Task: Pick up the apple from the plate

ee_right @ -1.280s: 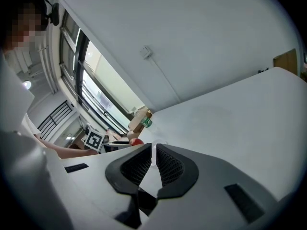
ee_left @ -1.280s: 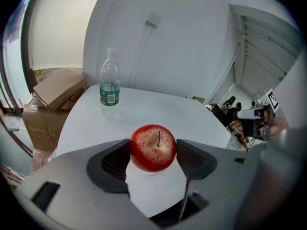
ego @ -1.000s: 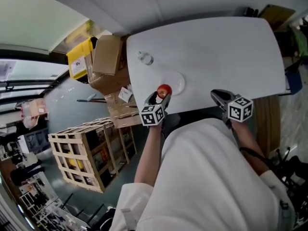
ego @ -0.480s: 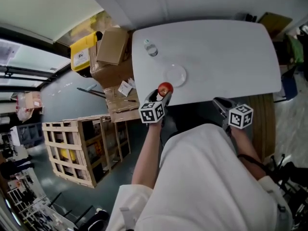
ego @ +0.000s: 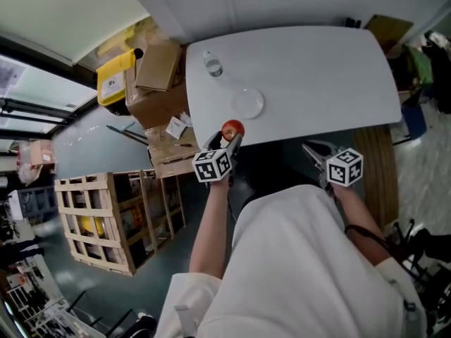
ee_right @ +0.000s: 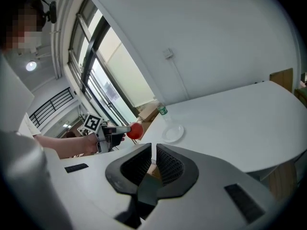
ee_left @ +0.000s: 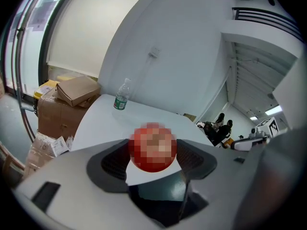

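Note:
A red apple [ego: 232, 128] is held between the jaws of my left gripper [ego: 228, 136], at the near left edge of the white table [ego: 310, 76]. In the left gripper view the apple [ee_left: 152, 147] fills the gap between the two dark pads. The clear plate [ego: 247, 102] lies bare on the table beyond it; it also shows in the right gripper view as the plate [ee_right: 172, 132]. My right gripper [ego: 313, 150] hangs just off the near edge of the table, its jaws almost touching, with nothing between them [ee_right: 153, 164].
A clear water bottle [ego: 212, 65] stands near the table's far left corner. Cardboard boxes [ego: 158, 65], a yellow bin [ego: 114, 82] and a wooden crate [ego: 116, 220] stand on the floor to the left. A wooden panel [ego: 384, 164] lies right of the table.
The left gripper has drawn the apple back off the plate toward the table's near edge. The right gripper has pulled back slightly too.

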A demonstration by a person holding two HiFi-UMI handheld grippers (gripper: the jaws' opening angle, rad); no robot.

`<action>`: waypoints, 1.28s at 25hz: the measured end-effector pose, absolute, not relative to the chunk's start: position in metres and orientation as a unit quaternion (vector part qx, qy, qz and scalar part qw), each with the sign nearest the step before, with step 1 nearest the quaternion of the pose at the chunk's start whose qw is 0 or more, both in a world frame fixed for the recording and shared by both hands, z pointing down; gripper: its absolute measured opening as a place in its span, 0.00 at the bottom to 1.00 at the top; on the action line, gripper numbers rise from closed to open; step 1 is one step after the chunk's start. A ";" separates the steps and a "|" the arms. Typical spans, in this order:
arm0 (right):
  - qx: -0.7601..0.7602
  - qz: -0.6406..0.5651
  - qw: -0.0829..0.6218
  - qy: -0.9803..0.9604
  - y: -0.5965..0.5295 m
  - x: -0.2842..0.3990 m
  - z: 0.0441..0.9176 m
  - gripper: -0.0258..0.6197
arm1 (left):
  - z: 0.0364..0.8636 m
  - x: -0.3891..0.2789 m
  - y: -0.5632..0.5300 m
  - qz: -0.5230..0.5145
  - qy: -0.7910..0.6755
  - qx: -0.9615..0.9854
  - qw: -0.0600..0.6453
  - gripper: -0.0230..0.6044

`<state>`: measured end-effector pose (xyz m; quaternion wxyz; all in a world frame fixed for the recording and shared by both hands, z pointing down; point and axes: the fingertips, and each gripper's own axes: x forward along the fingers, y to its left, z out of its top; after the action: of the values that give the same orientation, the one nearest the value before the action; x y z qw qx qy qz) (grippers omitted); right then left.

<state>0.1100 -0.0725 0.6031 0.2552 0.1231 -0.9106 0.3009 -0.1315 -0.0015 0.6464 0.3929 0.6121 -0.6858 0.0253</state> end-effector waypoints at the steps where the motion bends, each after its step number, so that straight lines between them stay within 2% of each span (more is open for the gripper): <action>1: 0.122 0.297 0.256 -0.912 -0.072 0.111 0.601 0.12 | 0.645 -0.129 0.000 0.025 -0.686 0.613 0.392 0.52; 32: 0.046 0.253 0.223 -0.940 -0.129 0.110 0.579 0.12 | 0.612 -0.062 -0.007 -0.028 -0.720 0.579 0.382 0.52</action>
<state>0.1099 -0.1290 0.5793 0.2228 0.0456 -0.9404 0.2529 -0.0619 -0.0069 0.6116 0.3820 0.5787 -0.7199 -0.0282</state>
